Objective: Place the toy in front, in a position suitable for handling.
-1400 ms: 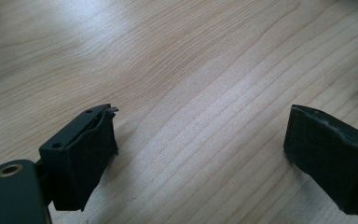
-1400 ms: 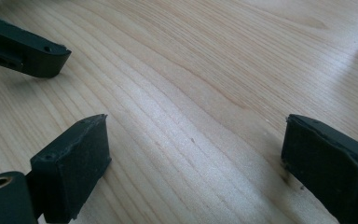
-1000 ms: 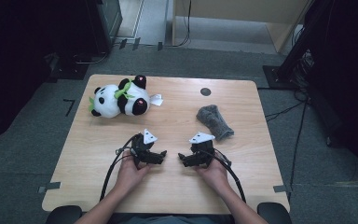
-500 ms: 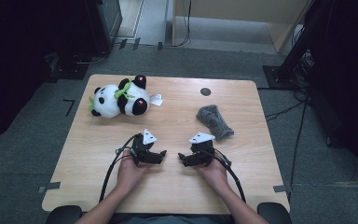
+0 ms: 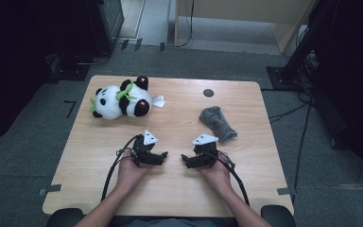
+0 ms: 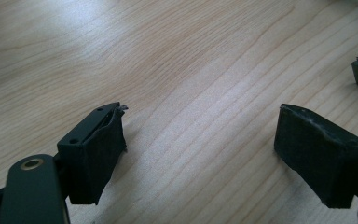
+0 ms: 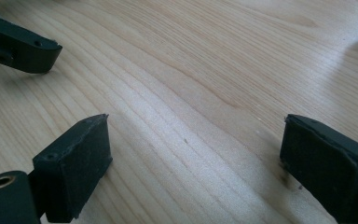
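Observation:
A panda plush (image 5: 120, 100) with a green bow lies on its side at the far left of the wooden table (image 5: 170, 198). A grey furry cloth (image 5: 216, 123) lies right of the middle. My left gripper (image 5: 163, 158) rests near the front, pointing right. Its jaws (image 6: 200, 140) stand open over bare wood and have just been closing slightly, with nothing between them. My right gripper (image 5: 184, 161) faces it a short gap away, open (image 7: 196, 135) with nothing in it. Each gripper view shows a jaw of the other gripper at its edge.
A small black round mark (image 5: 208, 92) sits near the table's far edge. A white tag (image 5: 158, 100) sticks out beside the panda. Black cables trail from both grippers toward the near edge. Dark equipment stands on the floor around the table.

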`<state>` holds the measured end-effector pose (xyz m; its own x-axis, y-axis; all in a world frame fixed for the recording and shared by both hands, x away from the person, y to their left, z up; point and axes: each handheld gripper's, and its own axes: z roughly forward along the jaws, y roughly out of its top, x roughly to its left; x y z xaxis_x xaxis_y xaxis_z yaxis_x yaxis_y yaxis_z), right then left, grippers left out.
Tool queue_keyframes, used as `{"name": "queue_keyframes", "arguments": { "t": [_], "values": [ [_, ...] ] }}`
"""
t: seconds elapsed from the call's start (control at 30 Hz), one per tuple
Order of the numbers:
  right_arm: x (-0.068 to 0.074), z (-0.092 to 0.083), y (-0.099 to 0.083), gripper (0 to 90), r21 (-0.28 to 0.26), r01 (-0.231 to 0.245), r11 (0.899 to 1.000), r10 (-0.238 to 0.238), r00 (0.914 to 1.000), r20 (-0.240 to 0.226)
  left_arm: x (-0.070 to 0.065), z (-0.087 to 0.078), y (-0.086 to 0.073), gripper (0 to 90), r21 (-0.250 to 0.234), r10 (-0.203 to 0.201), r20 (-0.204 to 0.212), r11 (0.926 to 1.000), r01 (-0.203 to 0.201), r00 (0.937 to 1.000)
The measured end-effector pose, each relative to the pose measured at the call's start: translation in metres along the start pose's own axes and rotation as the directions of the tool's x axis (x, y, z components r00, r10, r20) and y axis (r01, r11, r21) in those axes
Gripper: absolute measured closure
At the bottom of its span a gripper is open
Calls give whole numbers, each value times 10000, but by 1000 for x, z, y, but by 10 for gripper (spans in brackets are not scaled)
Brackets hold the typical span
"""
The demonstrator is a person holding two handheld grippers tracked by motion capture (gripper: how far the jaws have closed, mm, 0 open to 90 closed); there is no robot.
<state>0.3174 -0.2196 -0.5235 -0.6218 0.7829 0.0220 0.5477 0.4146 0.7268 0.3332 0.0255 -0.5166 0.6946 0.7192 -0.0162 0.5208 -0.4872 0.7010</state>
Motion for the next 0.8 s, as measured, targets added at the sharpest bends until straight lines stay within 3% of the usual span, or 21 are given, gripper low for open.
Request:
{"name": "queue_keyframes", "arguments": {
  "t": [0.13, 0.17, 0.23, 0.37, 0.57, 0.8],
  "values": [
    [0, 0, 0, 102, -4, -5, 10000, 5, 10000, -1, 3, -2, 2, 158, 99, -35, 219, 9999, 33, 9998],
    [-1, -2, 1, 175, -12, 5, 10000, -5, 10000, -31, 5, -5, 4, 171, 120, -73, 572, 9999, 66, 9983],
    [-2, -2, 1, 180, 5, 67, 10000, -67, 9999, -100, 7, -7, 4, 260, 81, -32, 727, 10000, 26, 9973],
    [-3, -3, 3, 223, 61, 60, 10000, -59, 9999, -82, 15, -13, 6, 303, 76, -360, 1121, 9993, 354, 9930],
    [-6, -7, 6, 268, 137, -2, 9999, 2, 10000, 65, 17, -18, 9, 276, -27, -321, 1170, 9995, 327, 9926],
    [-12, -18, 14, 305, -219, -278, 9994, 271, 9992, -287, 29, -27, 12, 304, -112, -703, 1550, 9973, 729, 9854]
  ]
}}
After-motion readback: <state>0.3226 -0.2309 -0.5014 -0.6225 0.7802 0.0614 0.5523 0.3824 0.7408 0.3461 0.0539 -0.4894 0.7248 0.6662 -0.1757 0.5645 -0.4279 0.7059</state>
